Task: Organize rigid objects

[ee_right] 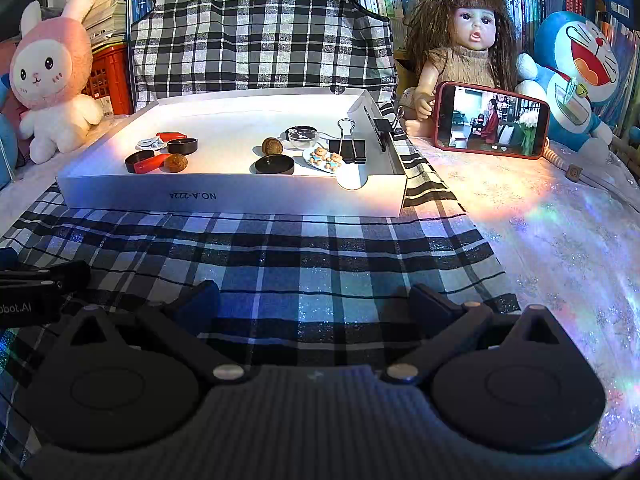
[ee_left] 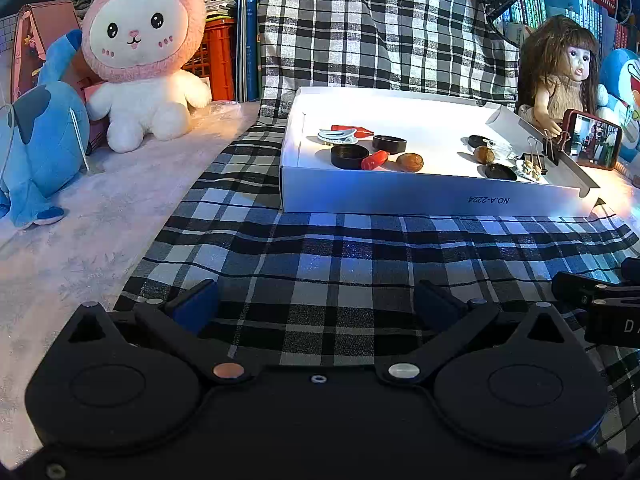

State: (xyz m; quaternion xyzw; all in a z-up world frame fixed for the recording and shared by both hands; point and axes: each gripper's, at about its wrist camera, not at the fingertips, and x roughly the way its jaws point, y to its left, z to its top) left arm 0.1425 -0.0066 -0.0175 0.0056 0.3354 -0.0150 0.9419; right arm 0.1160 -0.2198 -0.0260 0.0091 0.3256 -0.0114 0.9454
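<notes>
Left tongs (ee_left: 316, 308): matte black housing, two round disc covers, triangular cut-outs above each, angled link arms with silver and copper-toned rivets, small screws at lower corners, blue-faced fingers (ee_left: 198, 304). Right tongs (ee_right: 314, 306): same black build, ribbed centre panel, silver rivets, dark blue fingers (ee_right: 202, 302). White lettering marks each unit's side.

Both wrist cameras sit low over the checked cloth (ee_left: 320, 248), facing forward. They share the white tray (ee_right: 232, 200) ahead, fairly near, one view offset left, one right.
</notes>
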